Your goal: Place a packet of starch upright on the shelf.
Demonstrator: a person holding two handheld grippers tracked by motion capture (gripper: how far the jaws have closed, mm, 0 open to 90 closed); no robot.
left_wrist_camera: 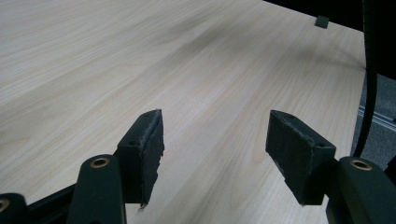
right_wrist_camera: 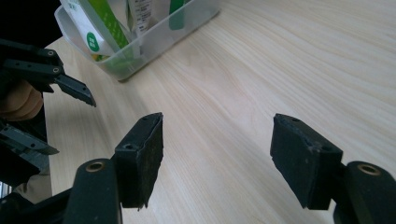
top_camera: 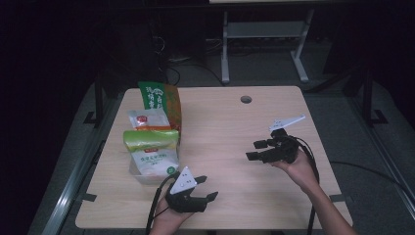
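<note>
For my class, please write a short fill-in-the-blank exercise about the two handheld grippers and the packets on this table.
1. The food packets stand upright in a clear plastic ____ near the table's left edge.
2. The left gripper has its jaws ____, with nothing between them.
3. The right gripper hovers above the bare ____ table, holding nothing.
4. Near the table's far edge there is a small round ____ for cables.

Missing words: bin; open; wooden; hole
</note>
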